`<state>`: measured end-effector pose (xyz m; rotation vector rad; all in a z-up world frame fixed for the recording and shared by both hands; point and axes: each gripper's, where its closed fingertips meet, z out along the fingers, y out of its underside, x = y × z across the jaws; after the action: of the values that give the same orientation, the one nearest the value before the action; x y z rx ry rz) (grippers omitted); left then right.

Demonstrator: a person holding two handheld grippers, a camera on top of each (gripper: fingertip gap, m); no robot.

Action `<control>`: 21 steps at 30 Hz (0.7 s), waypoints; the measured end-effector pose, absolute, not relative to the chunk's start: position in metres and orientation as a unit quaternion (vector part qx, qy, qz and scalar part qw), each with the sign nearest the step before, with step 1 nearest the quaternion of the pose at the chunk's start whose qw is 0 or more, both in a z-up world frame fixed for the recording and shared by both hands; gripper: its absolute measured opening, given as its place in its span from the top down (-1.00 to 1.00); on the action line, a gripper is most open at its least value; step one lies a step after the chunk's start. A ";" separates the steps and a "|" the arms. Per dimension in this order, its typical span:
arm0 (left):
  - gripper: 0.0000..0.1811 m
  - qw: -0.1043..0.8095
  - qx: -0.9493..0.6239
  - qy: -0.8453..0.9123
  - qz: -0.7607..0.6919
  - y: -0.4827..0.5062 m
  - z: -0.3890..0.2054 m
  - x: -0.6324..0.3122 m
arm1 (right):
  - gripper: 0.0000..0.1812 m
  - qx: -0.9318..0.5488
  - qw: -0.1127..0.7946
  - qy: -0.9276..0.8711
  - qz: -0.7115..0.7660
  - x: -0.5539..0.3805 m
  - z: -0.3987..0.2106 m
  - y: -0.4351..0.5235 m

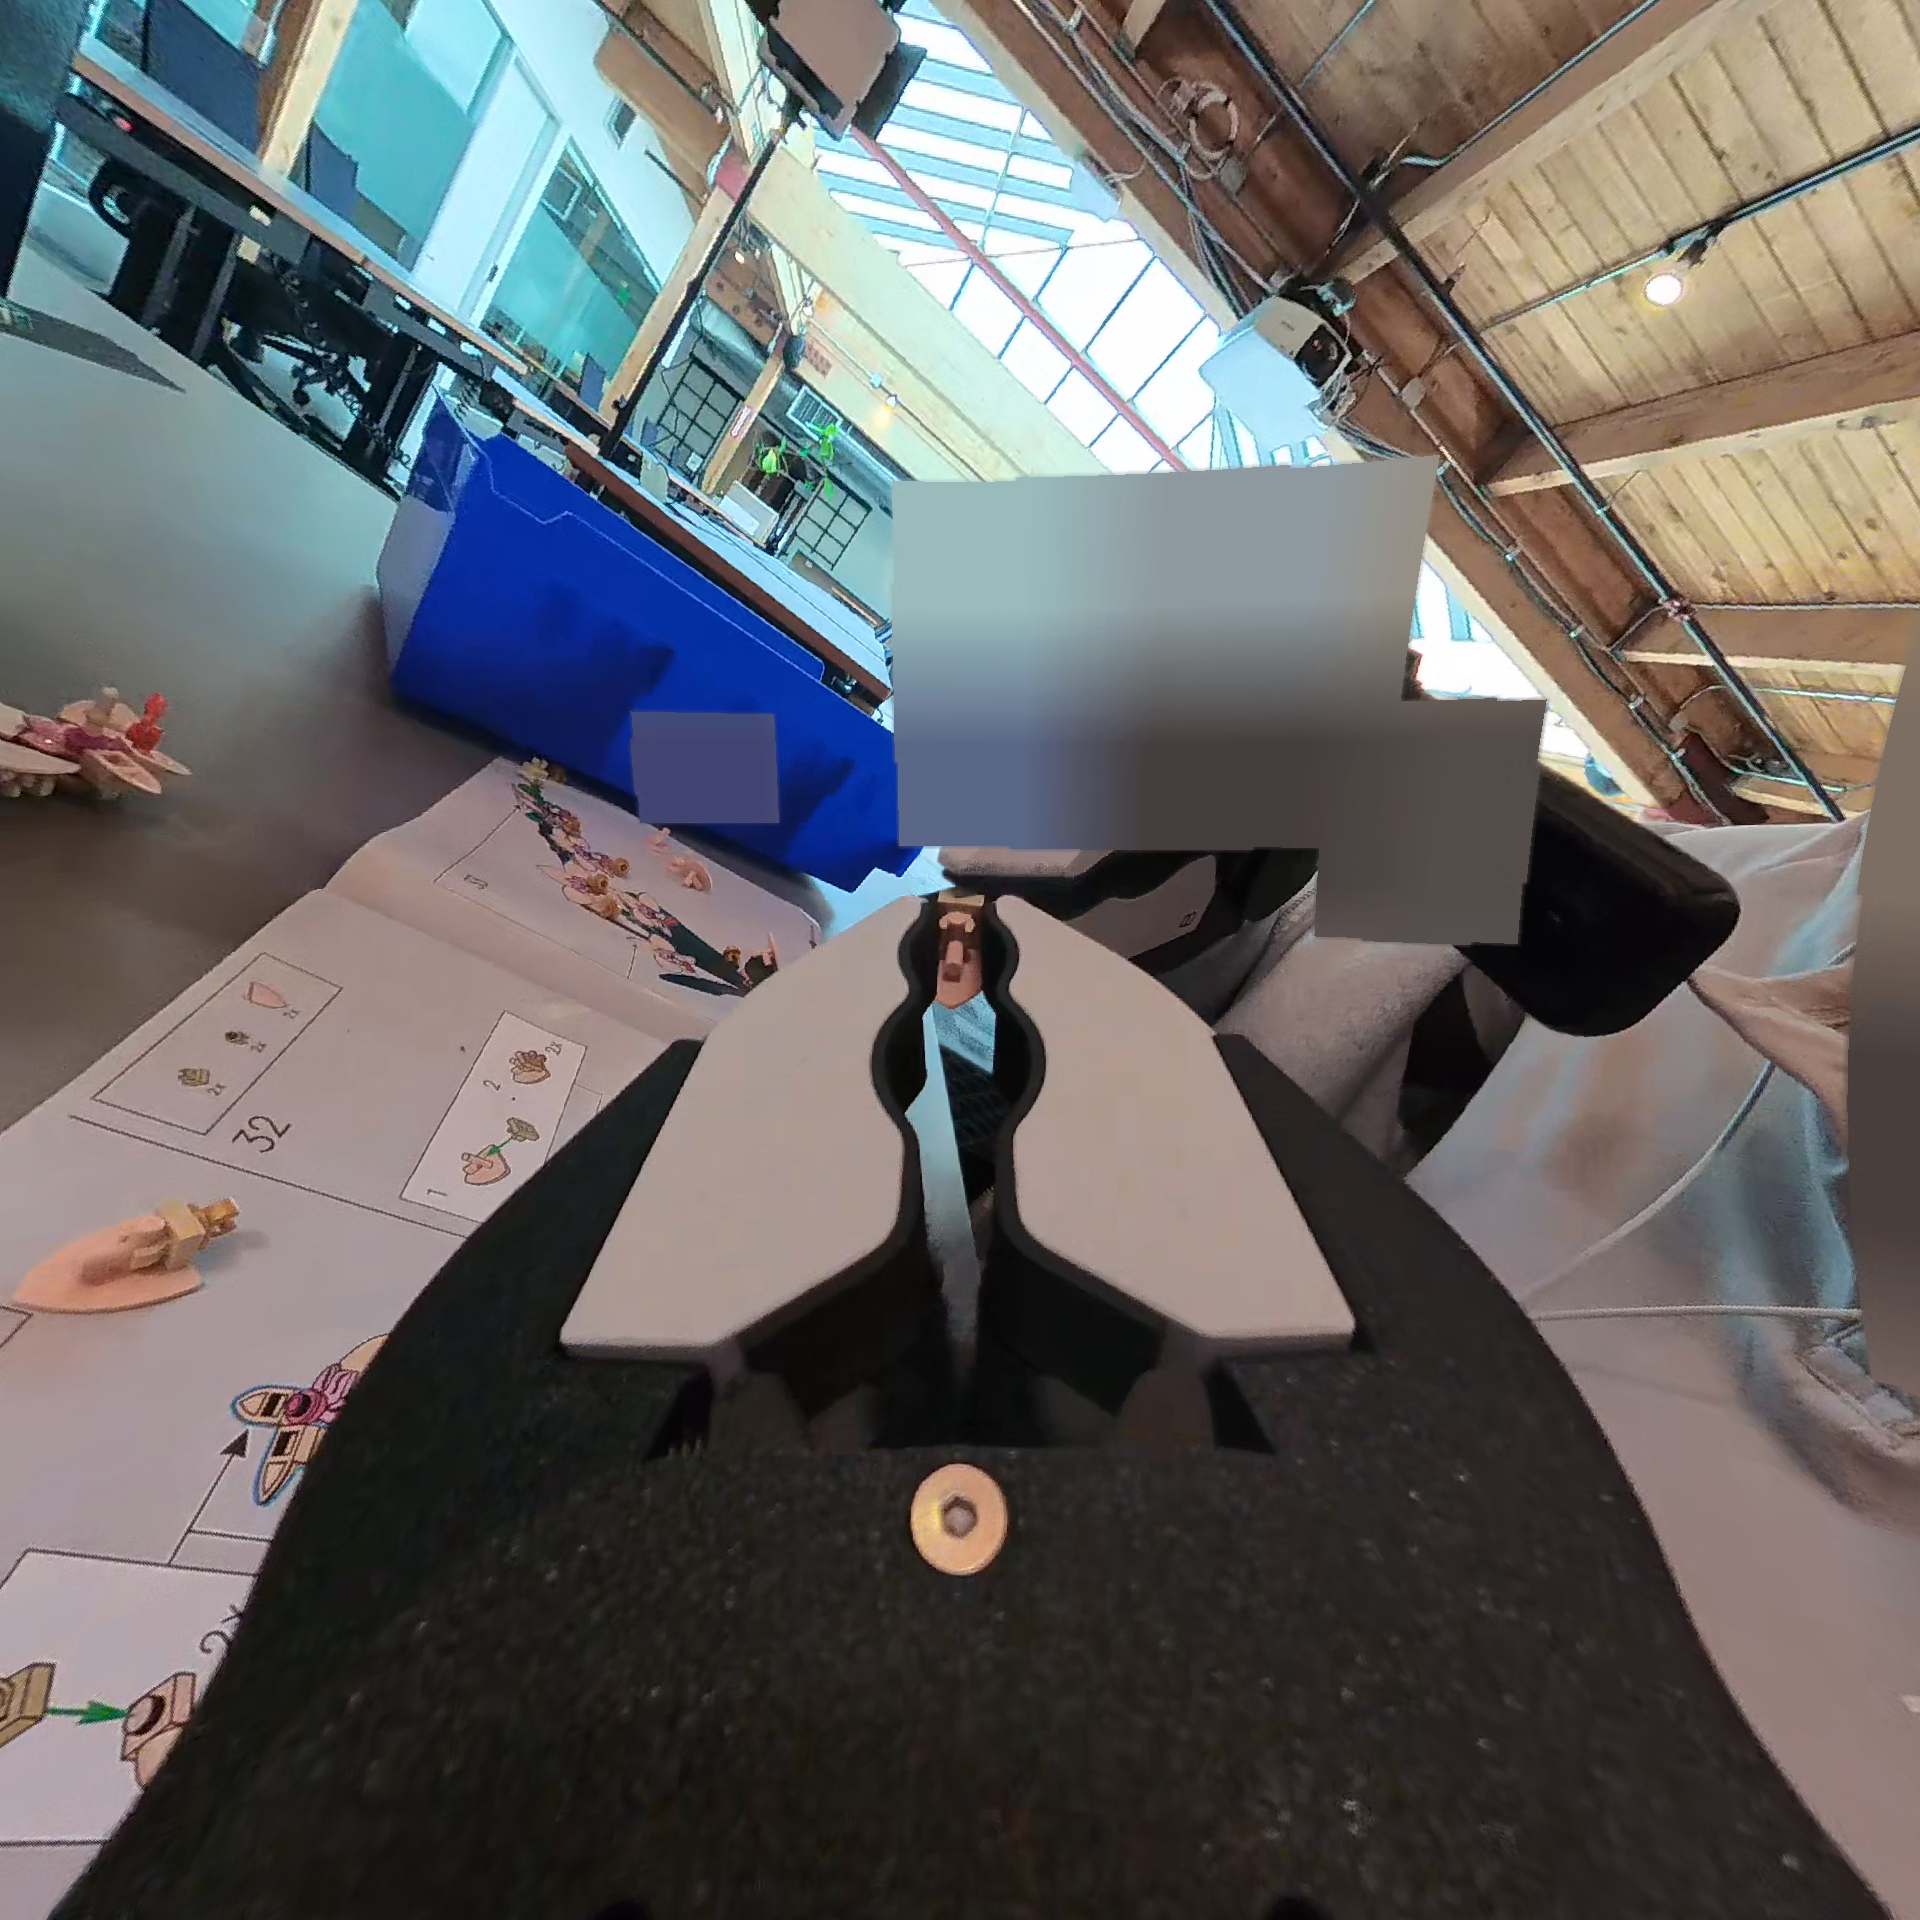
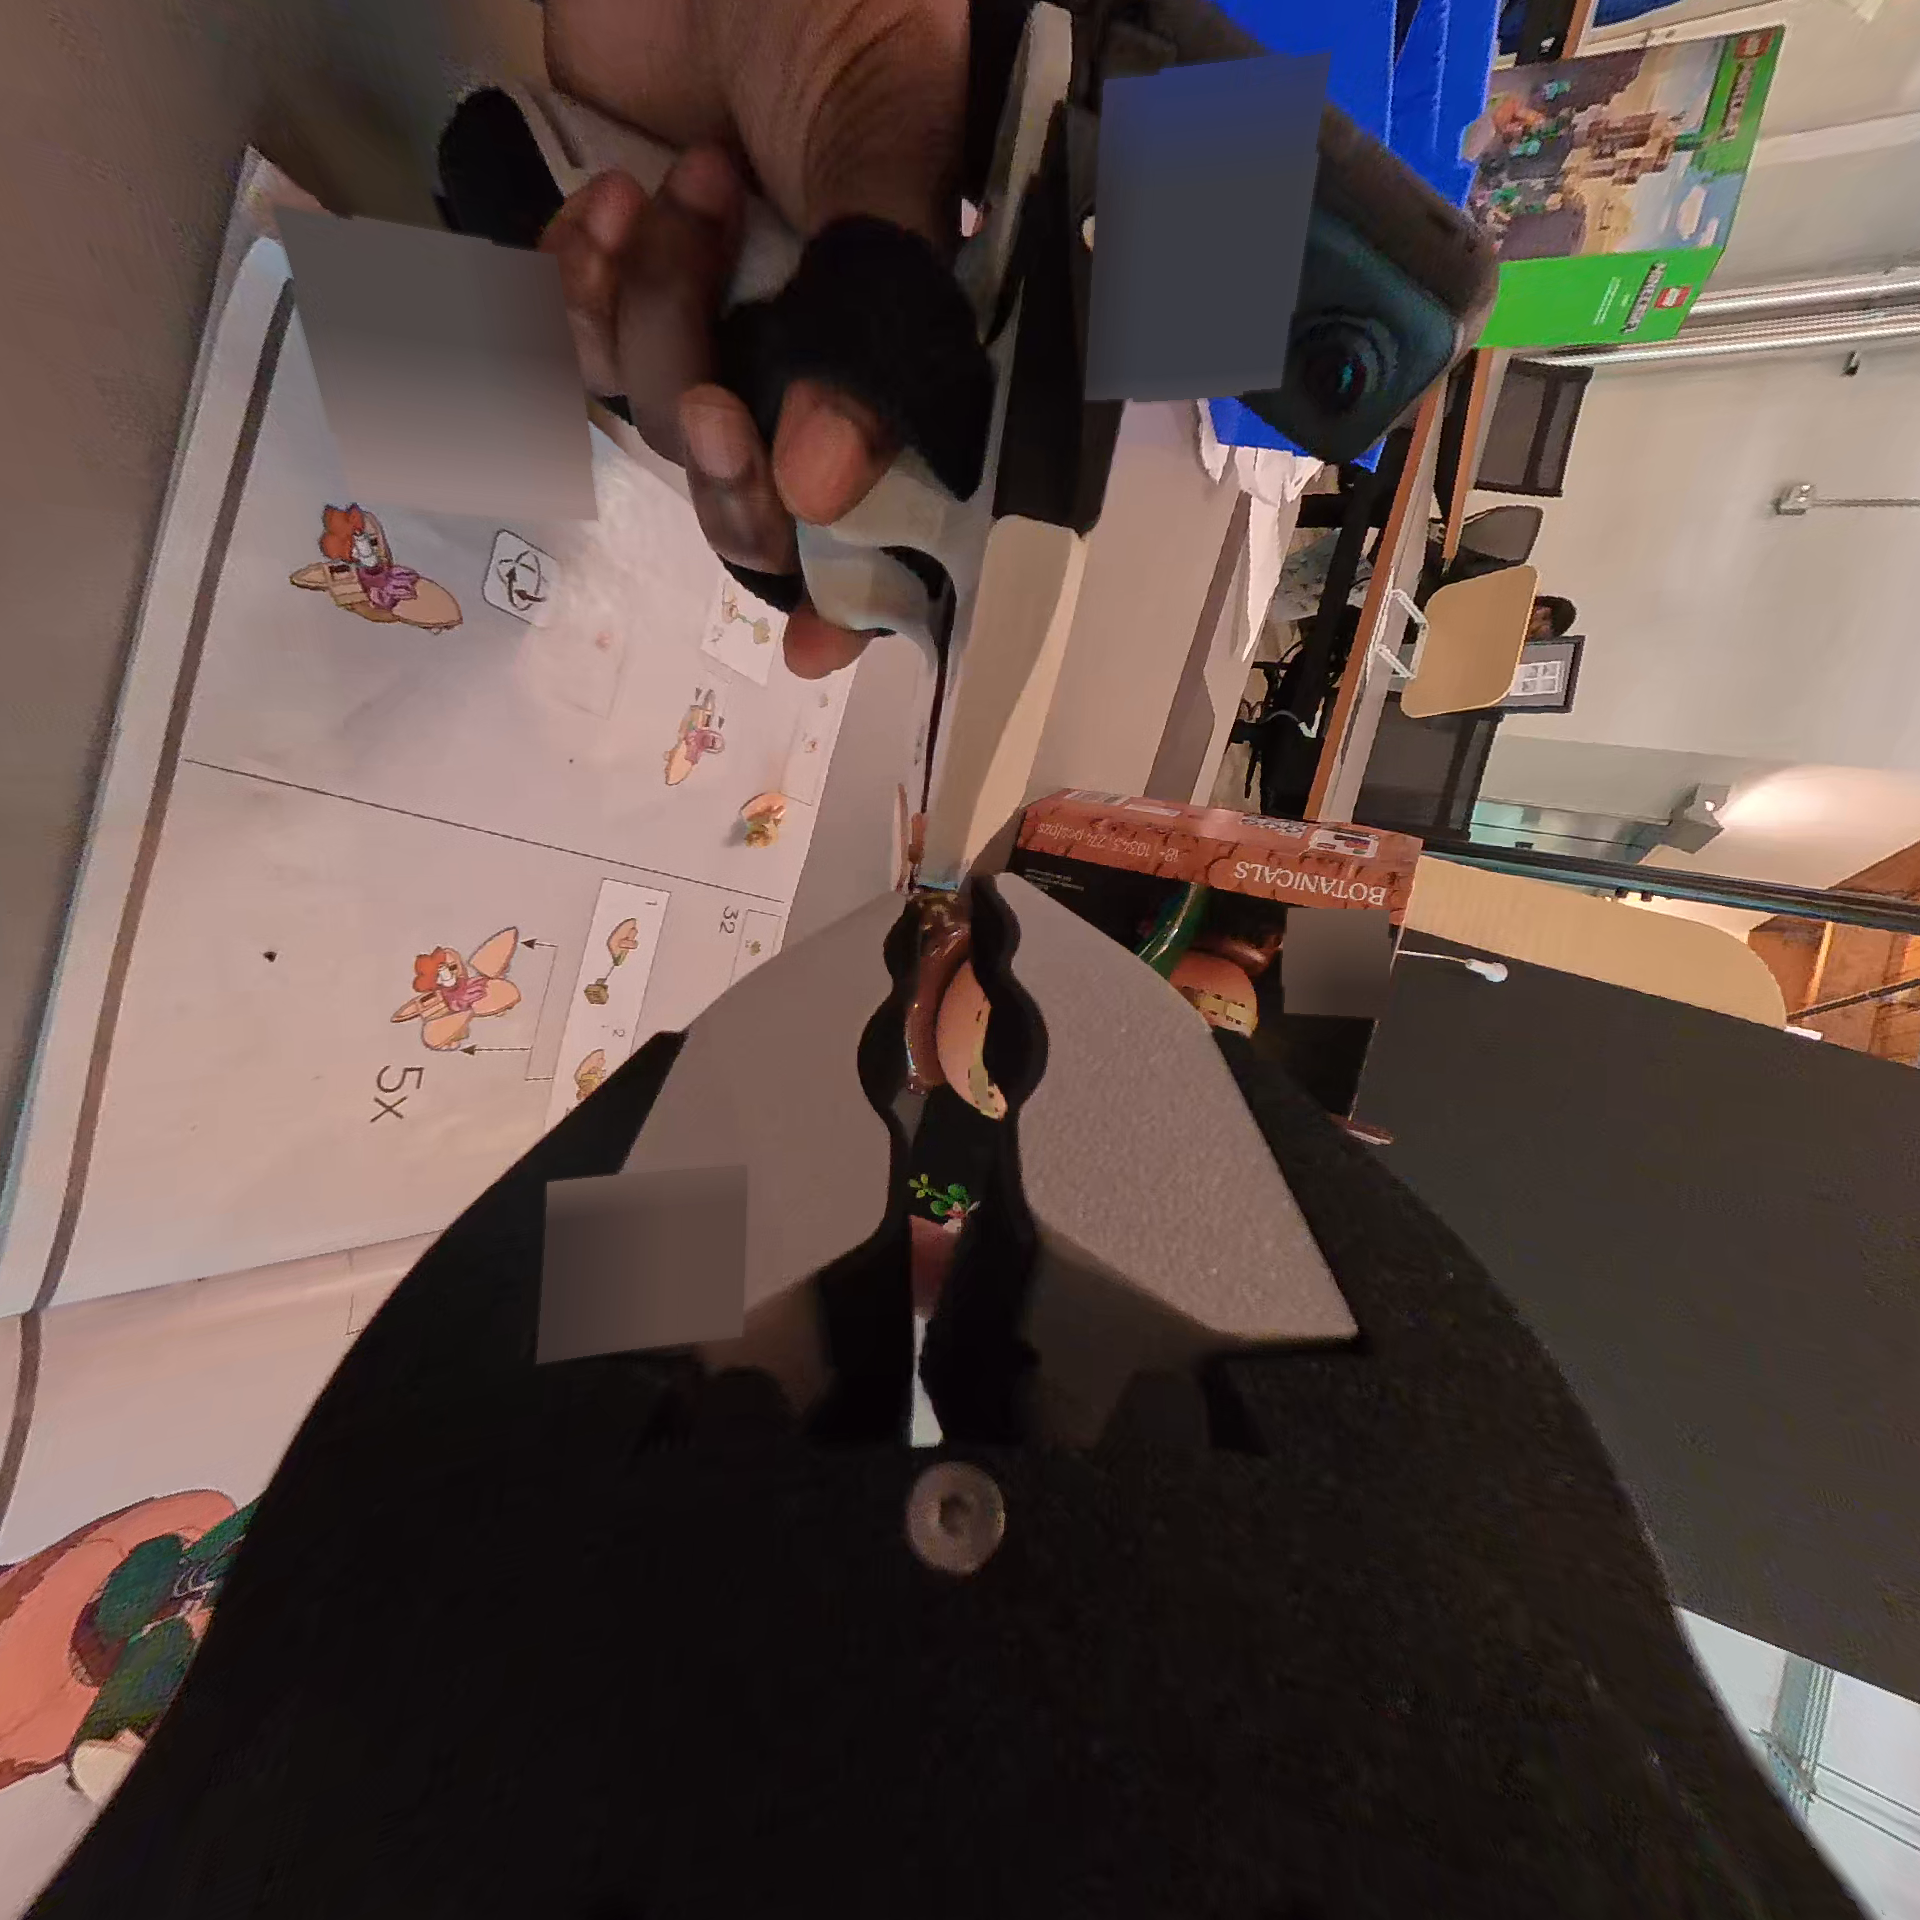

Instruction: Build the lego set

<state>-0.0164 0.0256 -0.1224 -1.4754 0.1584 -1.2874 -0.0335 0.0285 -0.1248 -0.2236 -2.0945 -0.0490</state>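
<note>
Step in hand: the two grippers are meeting tip to tip above the table, each bringing a small lego part toward the other; this reads as joining a petal sub-assembly, as the open instruction booklet (image 1: 343,1049) is picturing

Left gripper: the left gripper (image 1: 957,961) is pinching a small tan and peach piece (image 1: 953,961) right at its tips; its fingers are closed on that piece with only a narrow gap behind

Right gripper: the right gripper (image 2: 951,997) is clamping a peach petal with a brown part (image 2: 961,1023) between its fingers, near the tips; whether the two held parts are already touching cannot be told

Hand: a person's hand (image 2: 748,343) is gripping the left tool's handle at the far top of the right wrist view

Next move: it is calling, in my judgement, for fine alignment of stud to socket and a short straight press; grip must be firm, since both parts are sitting at the very fingertips and could be twisting out

Spare parts: a finished petal piece (image 1: 125,1252) is lying on the booklet at the near left; a built flower cluster (image 1: 88,743) is resting on the table at the far left; loose small bits (image 1: 681,868) are lying on the far page edge

Edges and room: a blue bin (image 1: 582,634) is standing just beyond the booklet; a brown set box (image 2: 1216,857) is standing just behind the right tips; the air between the tools is open, yet the box is leaving little room to push farther
</note>
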 end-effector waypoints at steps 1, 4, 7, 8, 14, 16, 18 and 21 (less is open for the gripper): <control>0.93 0.556 -0.622 0.066 -0.547 0.026 -0.122 -0.017 | 0.90 -0.095 0.495 -0.864 -0.017 -0.034 -0.124 0.028; 0.93 0.560 -0.615 0.064 -0.552 0.025 -0.120 -0.017 | 0.89 -0.104 0.498 -0.861 -0.007 -0.035 -0.122 0.029; 0.93 0.563 -0.607 0.065 -0.557 0.024 -0.118 -0.018 | 0.87 -0.107 0.501 -0.859 -0.004 -0.036 -0.119 0.028; 0.93 0.566 -0.605 0.064 -0.556 0.024 -0.117 -0.018 | 0.86 -0.108 0.502 -0.858 -0.004 -0.036 -0.119 0.029; 0.93 0.578 -0.605 0.058 -0.544 0.026 -0.115 -0.018 | 0.85 -0.108 0.495 -0.862 -0.026 -0.038 -0.123 0.028; 0.93 0.588 -0.611 0.061 -0.527 0.027 -0.116 -0.020 | 0.85 -0.111 0.498 -0.859 -0.025 -0.039 -0.122 0.030; 0.93 0.591 -0.614 0.067 -0.518 0.027 -0.116 -0.022 | 0.85 -0.118 0.501 -0.857 -0.014 -0.039 -0.120 0.030; 0.93 0.591 -0.615 0.069 -0.518 0.027 -0.118 -0.022 | 0.84 -0.127 0.502 -0.855 -0.003 -0.039 -0.121 0.031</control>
<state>-0.0219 0.0272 -0.1179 -1.4309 0.1599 -1.2051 -0.0388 0.0305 -0.1208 -0.3076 -2.0671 -0.0078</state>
